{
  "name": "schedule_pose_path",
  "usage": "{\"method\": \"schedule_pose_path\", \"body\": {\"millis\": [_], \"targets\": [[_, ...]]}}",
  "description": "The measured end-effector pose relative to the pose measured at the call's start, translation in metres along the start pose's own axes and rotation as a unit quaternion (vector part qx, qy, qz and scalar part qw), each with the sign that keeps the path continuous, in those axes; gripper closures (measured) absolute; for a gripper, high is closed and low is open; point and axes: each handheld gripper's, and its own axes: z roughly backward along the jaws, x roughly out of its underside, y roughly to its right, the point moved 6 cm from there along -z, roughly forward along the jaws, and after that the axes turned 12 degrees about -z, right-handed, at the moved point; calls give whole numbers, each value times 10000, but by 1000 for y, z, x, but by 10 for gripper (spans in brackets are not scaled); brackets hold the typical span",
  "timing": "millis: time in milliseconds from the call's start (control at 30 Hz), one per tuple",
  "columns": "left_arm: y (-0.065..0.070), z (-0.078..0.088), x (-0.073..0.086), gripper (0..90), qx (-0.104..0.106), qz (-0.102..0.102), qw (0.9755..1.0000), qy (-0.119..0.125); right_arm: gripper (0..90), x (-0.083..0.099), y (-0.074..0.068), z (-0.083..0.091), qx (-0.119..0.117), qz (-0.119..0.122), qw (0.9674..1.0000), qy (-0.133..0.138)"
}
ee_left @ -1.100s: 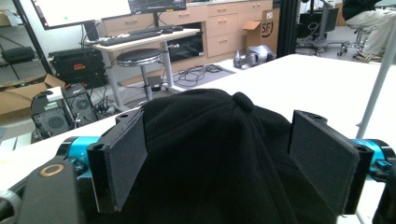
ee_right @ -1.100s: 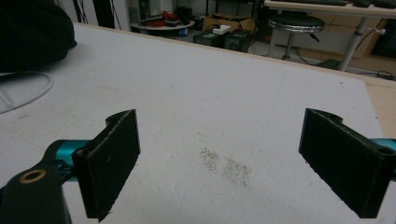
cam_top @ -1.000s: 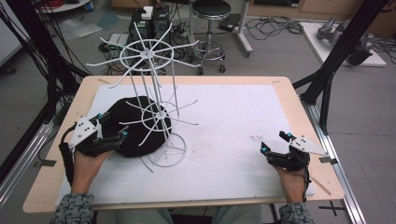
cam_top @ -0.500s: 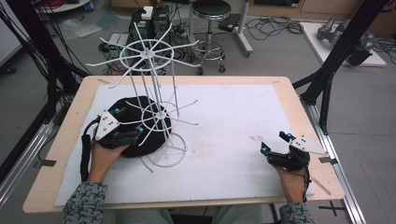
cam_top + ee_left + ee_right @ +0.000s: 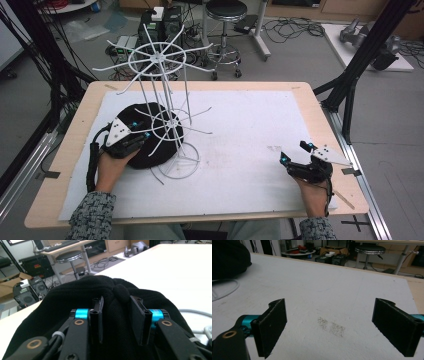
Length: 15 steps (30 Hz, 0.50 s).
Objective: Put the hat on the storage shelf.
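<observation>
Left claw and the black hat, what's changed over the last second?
The left claw moved in from the table's left edge onto the black hat, and its jaws have just been closing, pinching a fold of the fabric between them. The right claw stayed open and in place, and the white wire rack did not move.

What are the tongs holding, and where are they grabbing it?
The left tongs have just been closing on the black hat, pinching a fold of fabric near its top. The right tongs are open and hold nothing.
</observation>
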Motion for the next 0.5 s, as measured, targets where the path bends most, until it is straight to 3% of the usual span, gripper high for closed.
{"method": "schedule_pose_path", "body": {"millis": [167, 300, 500], "targets": [[1, 1, 0, 694, 80, -8, 10000, -15, 117, 0, 0, 1, 22, -33, 10000, -7], [4, 2, 1, 747, 259, -12, 9997, -40, 117, 0, 2, 1, 50, -37, 10000, 4], [-1, 13, -7, 761, 278, 125, 9992, 264, 117, 0, 3, 2, 61, -87, 9999, 9]]}}
